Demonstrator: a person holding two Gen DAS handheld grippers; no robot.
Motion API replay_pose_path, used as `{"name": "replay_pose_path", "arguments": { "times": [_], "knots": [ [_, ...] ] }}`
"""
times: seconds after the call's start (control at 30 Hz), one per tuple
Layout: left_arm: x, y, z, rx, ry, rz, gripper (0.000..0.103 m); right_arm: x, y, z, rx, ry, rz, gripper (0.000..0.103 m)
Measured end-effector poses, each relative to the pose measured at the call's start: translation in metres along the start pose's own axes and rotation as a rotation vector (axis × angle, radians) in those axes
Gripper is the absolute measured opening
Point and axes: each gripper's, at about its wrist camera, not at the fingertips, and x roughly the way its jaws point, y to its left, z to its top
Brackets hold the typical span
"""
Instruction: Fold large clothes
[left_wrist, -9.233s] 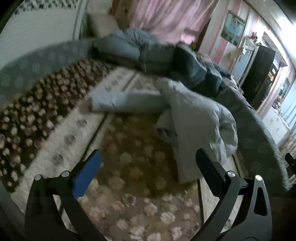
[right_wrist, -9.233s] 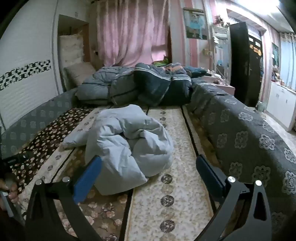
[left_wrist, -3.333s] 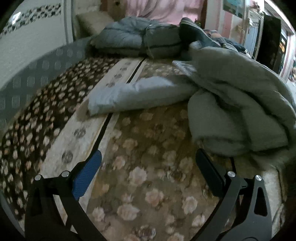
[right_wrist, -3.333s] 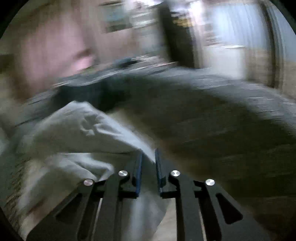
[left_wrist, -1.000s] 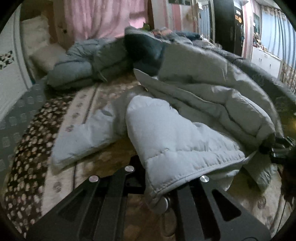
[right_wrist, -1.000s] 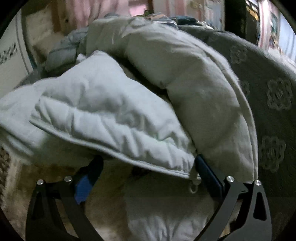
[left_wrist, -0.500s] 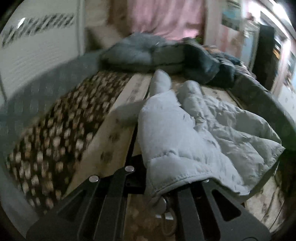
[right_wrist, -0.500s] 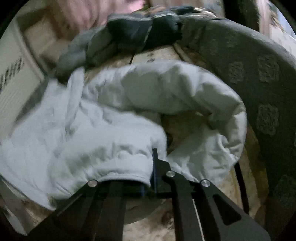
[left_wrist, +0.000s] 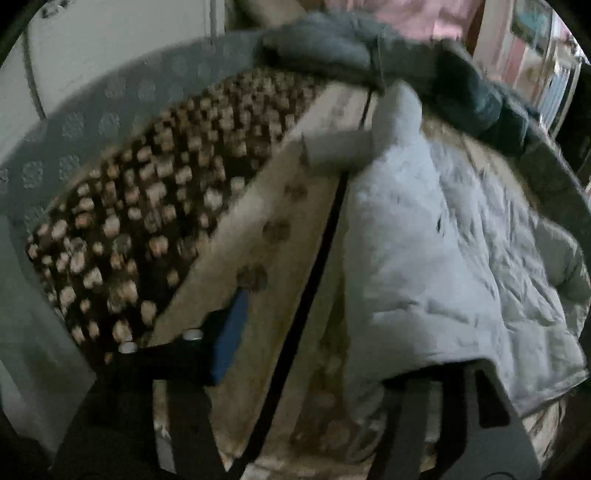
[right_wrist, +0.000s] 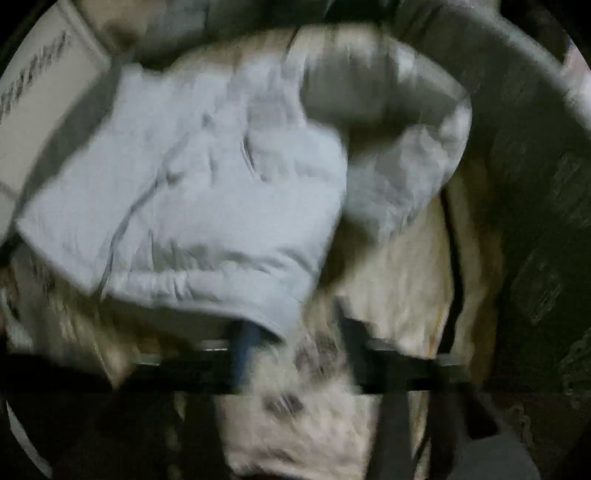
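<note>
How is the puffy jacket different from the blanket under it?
The jacket is plain pale grey-blue; the blanket is brown and beige with flowers. The jacket is puffy and quilted, with wrinkles; the blanket lies spread flat. The jacket lies on top, and the blanket lies underneath. Both are soft cloth.

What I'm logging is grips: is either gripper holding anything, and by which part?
Nothing is clamped. The left gripper and right gripper are both open; the pale puffer jacket only drapes its hem over one finger of each.
</note>
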Motion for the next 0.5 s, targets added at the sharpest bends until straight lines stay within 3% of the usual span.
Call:
{"name": "replay_pose_path", "arguments": {
  "times": [0.07, 0.13, 0.23, 0.37, 0.5],
  "knots": [
    [0.018, -0.01, -0.005, 0.079, 0.06, 0.083, 0.078, -0.002, -0.035, -0.003, 0.097, -0.014, -0.058, 0.081],
    [0.03, -0.008, -0.011, 0.134, 0.112, 0.165, 0.079, -0.016, -0.091, -0.009, 0.346, -0.086, -0.059, 0.081],
    [0.04, -0.003, -0.003, 0.092, 0.141, 0.18, 0.092, -0.027, -0.141, -0.016, 0.61, -0.182, -0.035, 0.083],
    [0.045, 0.001, 0.011, 0.003, 0.15, 0.157, 0.1, -0.011, -0.14, -0.007, 0.556, -0.185, -0.016, 0.083],
    [0.053, -0.007, 0.007, 0.037, 0.162, 0.164, 0.1, -0.005, -0.11, -0.006, 0.48, -0.184, -0.022, 0.083]
  ]
}}
